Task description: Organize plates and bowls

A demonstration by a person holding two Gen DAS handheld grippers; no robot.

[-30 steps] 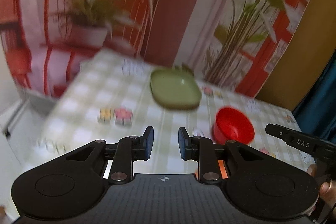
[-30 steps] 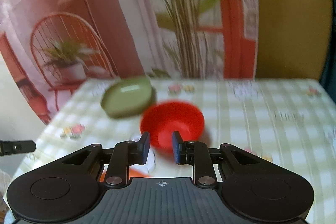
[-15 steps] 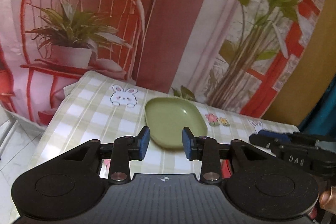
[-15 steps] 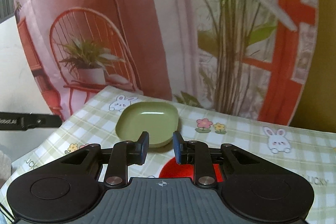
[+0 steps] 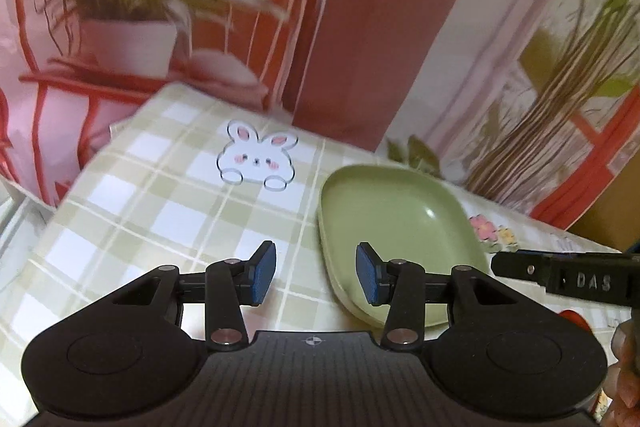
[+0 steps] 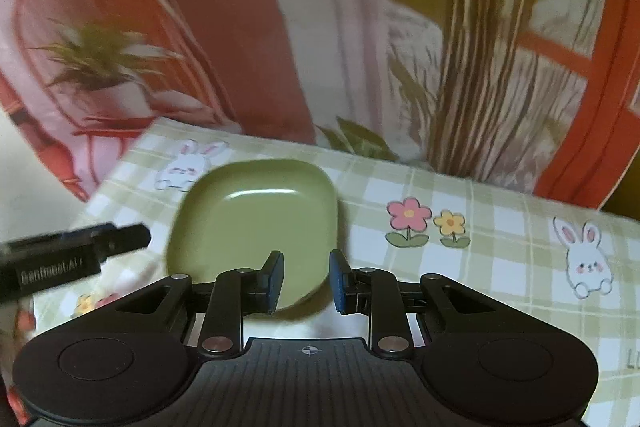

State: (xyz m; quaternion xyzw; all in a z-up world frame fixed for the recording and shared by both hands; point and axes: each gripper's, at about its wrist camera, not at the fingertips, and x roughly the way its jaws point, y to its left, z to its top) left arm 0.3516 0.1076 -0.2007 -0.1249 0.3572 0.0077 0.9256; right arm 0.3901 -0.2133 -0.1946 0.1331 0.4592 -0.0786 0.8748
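Clearly the relation that matters is how the green plate (image 5: 396, 231) lies against each gripper. It sits flat on the checked cloth (image 5: 160, 211) near the far edge of the table, a rounded rectangle with a raised rim. Seen along the left gripper (image 5: 316, 275), its long axis runs away from the tool and slightly to the right, and its near left rim falls partly between the spread blue pads (image 5: 264, 273), with the right pad over the plate's near corner. The left gripper is open and holds nothing; whether it touches the rim or hovers above it cannot be told from this view. In the right view the plate (image 6: 256, 223) lies straight ahead and a little to the left, and the right gripper (image 6: 306, 281) is also open and empty, its gap narrower, with the plate's near right corner showing between the pads. The tip of the left gripper enters that view from the left, just beside the plate's left rim. Both tools are close, so neither is plainly nearer; I judge the left better lined up on the long side of the rim, the right on the near corner. A sliver of red, probably a bowl (image 5: 576, 319), shows low at the right of the left view, mostly hidden behind the tools.
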